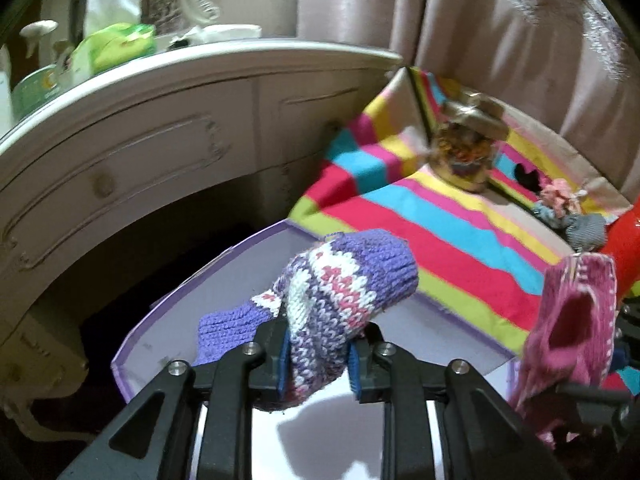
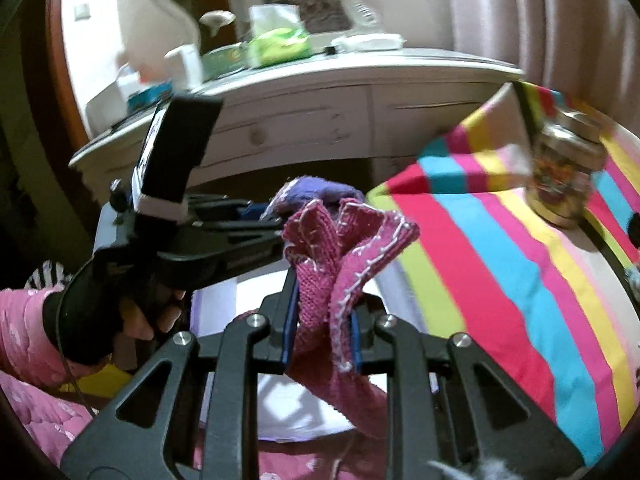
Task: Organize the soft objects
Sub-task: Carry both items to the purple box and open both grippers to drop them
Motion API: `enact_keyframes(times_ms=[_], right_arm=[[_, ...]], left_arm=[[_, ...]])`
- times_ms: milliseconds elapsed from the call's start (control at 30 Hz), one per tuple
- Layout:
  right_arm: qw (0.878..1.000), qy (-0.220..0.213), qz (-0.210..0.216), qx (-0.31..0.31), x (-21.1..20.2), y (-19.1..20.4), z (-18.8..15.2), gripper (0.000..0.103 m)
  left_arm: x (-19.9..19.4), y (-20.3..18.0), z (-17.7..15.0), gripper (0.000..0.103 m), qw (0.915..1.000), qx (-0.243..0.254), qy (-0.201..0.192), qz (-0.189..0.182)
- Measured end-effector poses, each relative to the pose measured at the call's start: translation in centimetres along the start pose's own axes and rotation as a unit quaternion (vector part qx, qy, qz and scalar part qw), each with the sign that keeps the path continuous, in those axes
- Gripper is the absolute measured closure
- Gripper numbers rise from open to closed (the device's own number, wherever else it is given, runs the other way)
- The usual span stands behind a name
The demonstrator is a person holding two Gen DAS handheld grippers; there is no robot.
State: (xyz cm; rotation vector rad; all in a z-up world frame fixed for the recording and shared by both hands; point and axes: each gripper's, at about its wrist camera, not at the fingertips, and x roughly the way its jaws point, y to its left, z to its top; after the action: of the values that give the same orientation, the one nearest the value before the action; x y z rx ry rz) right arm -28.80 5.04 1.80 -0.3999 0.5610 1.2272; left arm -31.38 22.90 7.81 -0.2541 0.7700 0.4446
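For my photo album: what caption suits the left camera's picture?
Left tool holds a purple knitted mitten over a lilac box beside a striped cloth.

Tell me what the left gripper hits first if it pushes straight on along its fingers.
Probably the white floor of the open purple-edged box: the left gripper, its pads around the purple knit mitten, points down over it. The striped cloth lies beyond. Depth is uncertain.

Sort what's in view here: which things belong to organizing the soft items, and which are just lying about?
In play: purple patterned knit mitten in left gripper; pink knit piece in right gripper; lilac-rimmed box.

Lying about: patterned jar, striped cloth, green packet on the dresser.
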Motion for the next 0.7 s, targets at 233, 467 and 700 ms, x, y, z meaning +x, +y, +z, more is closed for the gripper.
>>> enact_keyframes(times_ms=[233, 467, 700], right_arm=[[1.0, 0.025, 0.001, -0.008, 1.8, 1.3, -0.6, 0.032], [0.992, -0.03, -0.061, 0.111, -3.4, -5.9, -2.0, 0.031], [0.962, -0.063, -0.167, 0.207, -9.3, -13.0, -6.3, 0.031]], left_arm=[[-0.4, 1.9, -0.2, 0.031, 0.9972, -0.046, -0.008, 0.058], [-1.4, -2.6, 1.5, 0.019, 0.9989, -0.025, -0.038, 0.005], [0.8, -12.0, 1.8, 0.019, 0.9891, 0.063, 0.024, -0.131]])
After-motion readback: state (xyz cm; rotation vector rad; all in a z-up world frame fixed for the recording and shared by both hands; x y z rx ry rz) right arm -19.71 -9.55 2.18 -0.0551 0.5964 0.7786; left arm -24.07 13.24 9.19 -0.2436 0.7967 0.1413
